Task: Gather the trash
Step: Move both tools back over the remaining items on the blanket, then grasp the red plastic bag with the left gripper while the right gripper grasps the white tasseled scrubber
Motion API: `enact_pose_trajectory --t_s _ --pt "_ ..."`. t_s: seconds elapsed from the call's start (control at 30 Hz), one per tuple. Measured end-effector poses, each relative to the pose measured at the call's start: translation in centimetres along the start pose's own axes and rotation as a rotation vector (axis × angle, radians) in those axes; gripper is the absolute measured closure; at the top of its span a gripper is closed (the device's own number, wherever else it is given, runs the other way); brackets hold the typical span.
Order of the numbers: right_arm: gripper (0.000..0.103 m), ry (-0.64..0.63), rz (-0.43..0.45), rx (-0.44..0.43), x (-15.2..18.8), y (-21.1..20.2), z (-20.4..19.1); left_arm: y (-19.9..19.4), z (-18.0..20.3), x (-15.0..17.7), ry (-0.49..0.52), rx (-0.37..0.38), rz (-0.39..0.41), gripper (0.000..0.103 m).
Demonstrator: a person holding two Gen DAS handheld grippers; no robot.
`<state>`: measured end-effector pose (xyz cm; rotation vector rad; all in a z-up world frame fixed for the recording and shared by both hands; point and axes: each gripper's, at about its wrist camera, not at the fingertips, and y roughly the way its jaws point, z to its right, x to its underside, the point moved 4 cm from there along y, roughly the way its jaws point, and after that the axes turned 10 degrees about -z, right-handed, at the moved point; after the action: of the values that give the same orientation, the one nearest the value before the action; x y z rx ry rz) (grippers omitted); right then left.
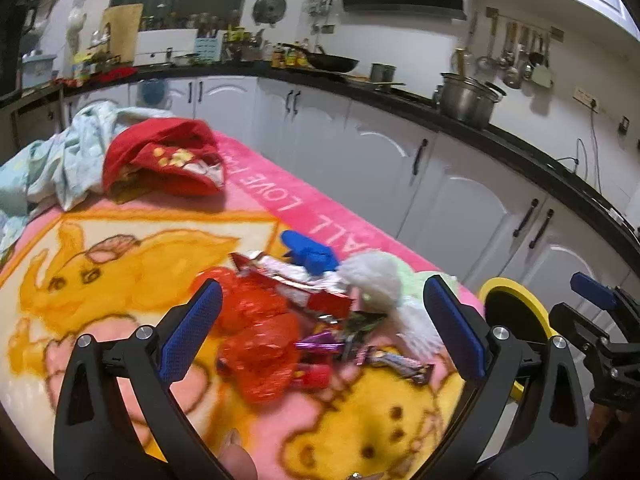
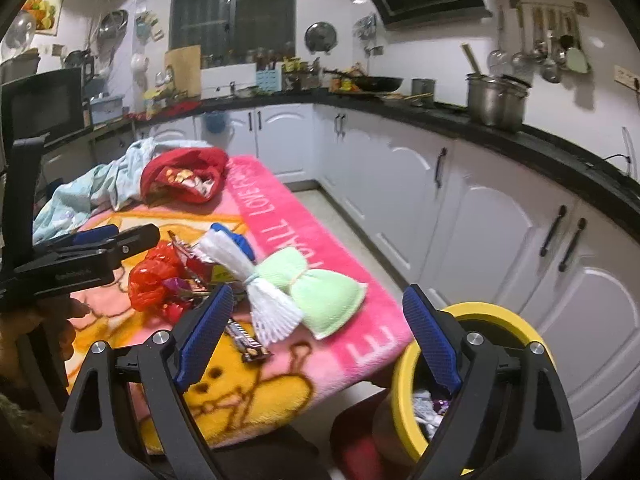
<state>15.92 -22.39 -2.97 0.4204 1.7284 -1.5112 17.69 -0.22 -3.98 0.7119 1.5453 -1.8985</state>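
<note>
Two claws spread wide and empty, left claw [image 1: 322, 328] over wrappers [image 1: 320, 300], right claw [image 2: 318, 328] beside yellow bin [image 2: 404, 412]

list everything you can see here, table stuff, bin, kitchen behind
blanket: one, pink and yellow, covering the table
red plastic wrap: one, red, crumpled, mid blanket
foil snack bag: one, red and silver, behind the wrap
candy bar wrapper: one, dark, near edge
white foam net: one, white, beside green cloth
green cloth: one, pale green, towards the bin
blue item: one, blue, behind the trash
red garment: one, far end
bin: one, yellow rim, beside the table, wrappers inside
steel pot: one, counter
left gripper: open, empty
right gripper: open, empty
</note>
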Motion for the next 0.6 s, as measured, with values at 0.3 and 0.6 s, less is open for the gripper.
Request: enact_pose_trajectory --t_s 0.3,0.6 --pt "0.022 -0.065 -0.067 -0.094 -1.5 4.8 -2.7 1.0 -3.5 0.8 -0.068 -0.001 -0.040 0.011" --pt "0.031 -0.152 -0.137 -0.166 -2.7 10.0 -5.0 3.8 -5.7 2.1 -0.146 0.094 -0.149 0.022"
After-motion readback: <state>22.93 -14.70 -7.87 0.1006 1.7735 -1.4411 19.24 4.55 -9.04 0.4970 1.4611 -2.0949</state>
